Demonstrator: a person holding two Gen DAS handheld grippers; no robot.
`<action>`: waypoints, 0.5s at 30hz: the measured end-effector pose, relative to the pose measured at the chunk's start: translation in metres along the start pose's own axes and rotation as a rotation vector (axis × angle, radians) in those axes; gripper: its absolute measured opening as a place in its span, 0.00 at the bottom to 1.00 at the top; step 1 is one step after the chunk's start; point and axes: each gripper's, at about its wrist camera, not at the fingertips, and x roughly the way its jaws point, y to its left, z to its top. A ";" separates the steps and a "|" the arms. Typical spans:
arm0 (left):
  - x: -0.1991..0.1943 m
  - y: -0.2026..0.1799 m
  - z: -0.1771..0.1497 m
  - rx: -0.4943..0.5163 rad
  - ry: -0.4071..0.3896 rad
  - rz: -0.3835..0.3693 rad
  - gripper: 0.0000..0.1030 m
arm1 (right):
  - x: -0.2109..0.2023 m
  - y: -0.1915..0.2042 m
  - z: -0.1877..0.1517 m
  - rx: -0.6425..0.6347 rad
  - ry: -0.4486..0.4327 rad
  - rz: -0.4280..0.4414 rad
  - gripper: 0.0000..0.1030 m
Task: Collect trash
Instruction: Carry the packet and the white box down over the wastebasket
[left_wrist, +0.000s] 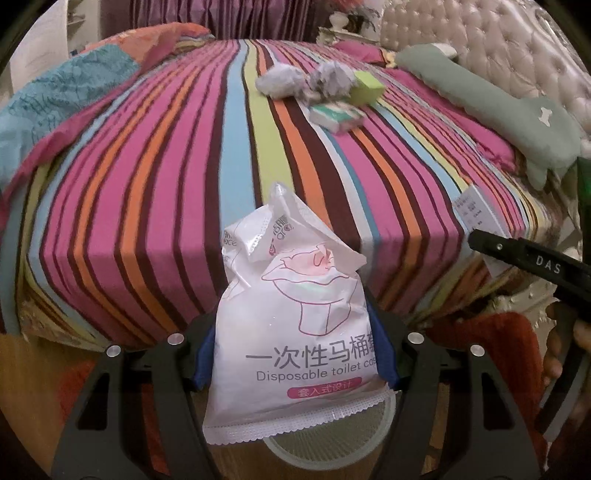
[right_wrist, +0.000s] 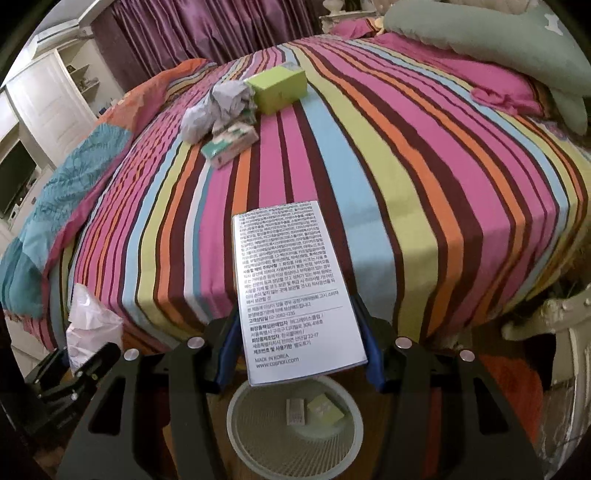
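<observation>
My left gripper (left_wrist: 295, 354) is shut on a white plastic packet (left_wrist: 291, 314) printed "Disposable toilet", its blue pads pressing both sides. It hangs above the rim of a round mesh bin (left_wrist: 332, 439) at the foot of the bed. My right gripper (right_wrist: 299, 343) is shut on a flat white box (right_wrist: 295, 288) covered in small print, held over the same bin (right_wrist: 240, 424). On the striped bed lie crumpled paper balls (left_wrist: 277, 79) (right_wrist: 218, 107), a green box (left_wrist: 365, 88) (right_wrist: 279, 88) and a tissue pack (left_wrist: 336, 114) (right_wrist: 229, 146).
Inside the bin lie a small white carton (right_wrist: 295, 411) and a pale green piece (right_wrist: 325, 408). A green pillow (left_wrist: 517, 114) lies at the bed's right, a blue and orange quilt (left_wrist: 55, 96) at its left. A white cabinet (right_wrist: 48, 103) stands far left.
</observation>
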 end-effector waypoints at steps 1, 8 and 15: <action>0.001 -0.002 -0.004 0.002 0.011 -0.007 0.64 | 0.000 0.001 -0.005 -0.001 0.004 0.000 0.51; 0.015 -0.019 -0.033 0.025 0.092 -0.040 0.64 | 0.001 0.006 -0.039 0.003 0.054 -0.015 0.51; 0.024 -0.021 -0.052 0.031 0.148 -0.045 0.64 | 0.005 0.009 -0.065 0.006 0.127 -0.014 0.51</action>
